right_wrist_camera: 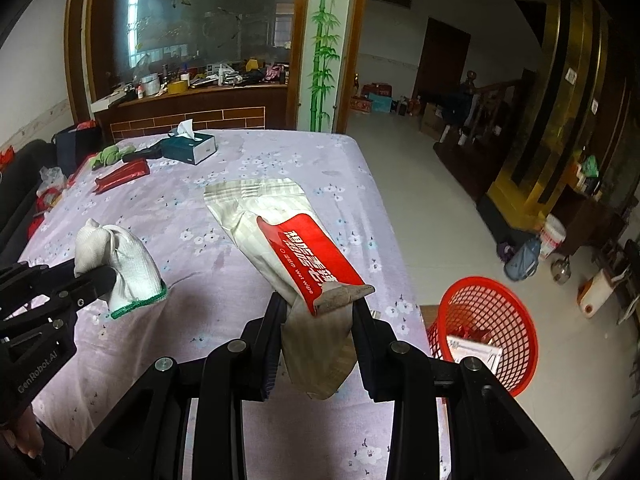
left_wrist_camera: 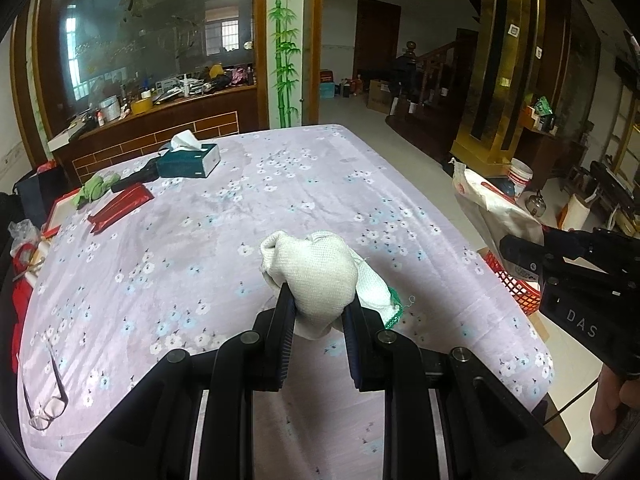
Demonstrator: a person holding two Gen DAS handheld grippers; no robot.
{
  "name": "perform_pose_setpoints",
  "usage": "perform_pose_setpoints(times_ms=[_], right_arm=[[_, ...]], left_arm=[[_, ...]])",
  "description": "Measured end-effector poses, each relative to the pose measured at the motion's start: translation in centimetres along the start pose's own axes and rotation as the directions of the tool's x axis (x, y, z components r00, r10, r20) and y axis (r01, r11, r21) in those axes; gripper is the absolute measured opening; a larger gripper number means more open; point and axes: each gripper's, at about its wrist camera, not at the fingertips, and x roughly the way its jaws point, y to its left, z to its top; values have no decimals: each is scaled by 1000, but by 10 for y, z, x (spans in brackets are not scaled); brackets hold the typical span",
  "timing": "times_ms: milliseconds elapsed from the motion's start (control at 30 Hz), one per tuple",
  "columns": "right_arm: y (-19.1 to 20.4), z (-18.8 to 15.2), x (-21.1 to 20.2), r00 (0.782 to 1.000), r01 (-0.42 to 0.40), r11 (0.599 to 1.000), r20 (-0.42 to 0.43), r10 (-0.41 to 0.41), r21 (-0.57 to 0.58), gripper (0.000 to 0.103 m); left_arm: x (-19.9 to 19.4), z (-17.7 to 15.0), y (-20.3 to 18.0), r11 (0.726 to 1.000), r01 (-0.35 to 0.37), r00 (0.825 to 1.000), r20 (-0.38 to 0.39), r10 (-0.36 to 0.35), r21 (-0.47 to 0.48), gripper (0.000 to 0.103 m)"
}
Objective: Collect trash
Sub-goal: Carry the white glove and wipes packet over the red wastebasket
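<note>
A crumpled white knit glove with a green cuff (left_wrist_camera: 316, 276) was clamped between the nearly closed fingers of the left gripper (left_wrist_camera: 318, 308), lifted above the lilac floral-clothed counter (left_wrist_camera: 224, 208). A flat white-and-red wet-wipe packet (right_wrist_camera: 288, 248) was pinched at one end by the right gripper (right_wrist_camera: 320, 308), fingers narrowed onto it. The red plastic mesh basket (right_wrist_camera: 486, 320) was seen on the floor beside the counter. Risk judged: the long, floppy packet could be snagged on the basket rim or slipped from its end grip.
</note>
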Motion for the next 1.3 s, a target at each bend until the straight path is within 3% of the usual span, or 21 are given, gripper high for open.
perform_pose_setpoints(times_ms=[200,367,733,1300], right_arm=[[-40,-7,9,990,-121,980,-52,131,157,35],[-72,-18,10,984,-143,956,-64,164,254,35],[-131,-43,1,988,-90,923,-83,130,373,35],[-209,-73,-19,995,10,875,-93,40,484,35]], left_arm=[[5,5,-16,999,26,1000,-6,-26,18,22],[10,10,-36,998,53,999,-12,-52,46,22],[26,18,-100,980,126,992,-35,-122,155,22],[57,32,-194,928,212,977,-69,-200,305,22]])
